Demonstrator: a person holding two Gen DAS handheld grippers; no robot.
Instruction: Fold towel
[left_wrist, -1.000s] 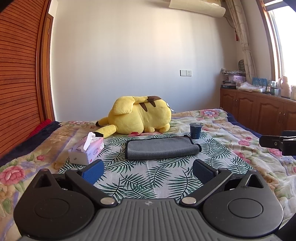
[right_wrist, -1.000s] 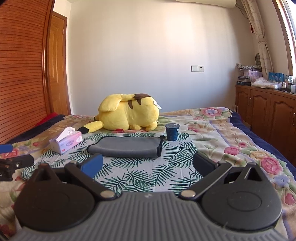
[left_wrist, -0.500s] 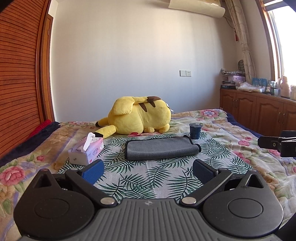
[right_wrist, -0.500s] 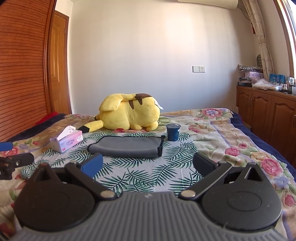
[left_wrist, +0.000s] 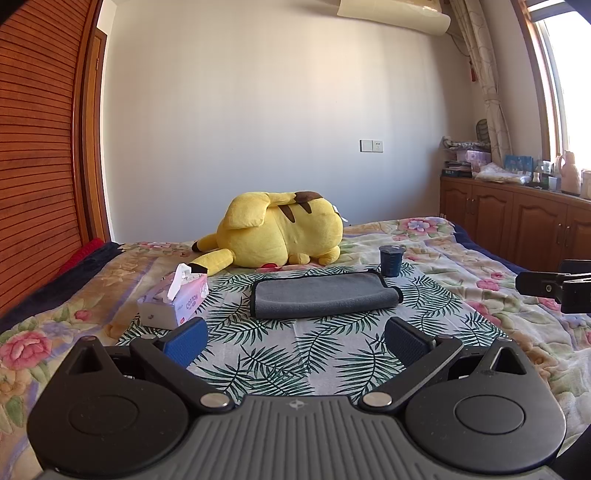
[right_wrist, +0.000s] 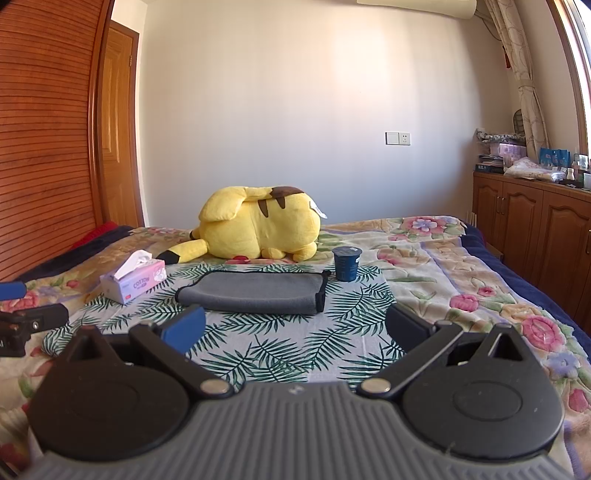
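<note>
A grey towel (left_wrist: 325, 297) with a dark edge lies folded into a flat strip on a leaf-print cloth (left_wrist: 295, 350) on the bed. It also shows in the right wrist view (right_wrist: 255, 291). My left gripper (left_wrist: 295, 338) is open and empty, held low in front of the towel and apart from it. My right gripper (right_wrist: 293, 328) is open and empty too, also short of the towel. Each gripper's tip shows at the edge of the other's view.
A yellow plush toy (left_wrist: 280, 234) lies behind the towel. A tissue box (left_wrist: 173, 301) stands at the towel's left. A dark blue cup (left_wrist: 390, 260) stands at its far right corner. Wooden cabinets (left_wrist: 517, 221) line the right wall, a slatted wardrobe (left_wrist: 37, 166) the left.
Both views have barely shifted. The towel and both open grippers stay as they were.
</note>
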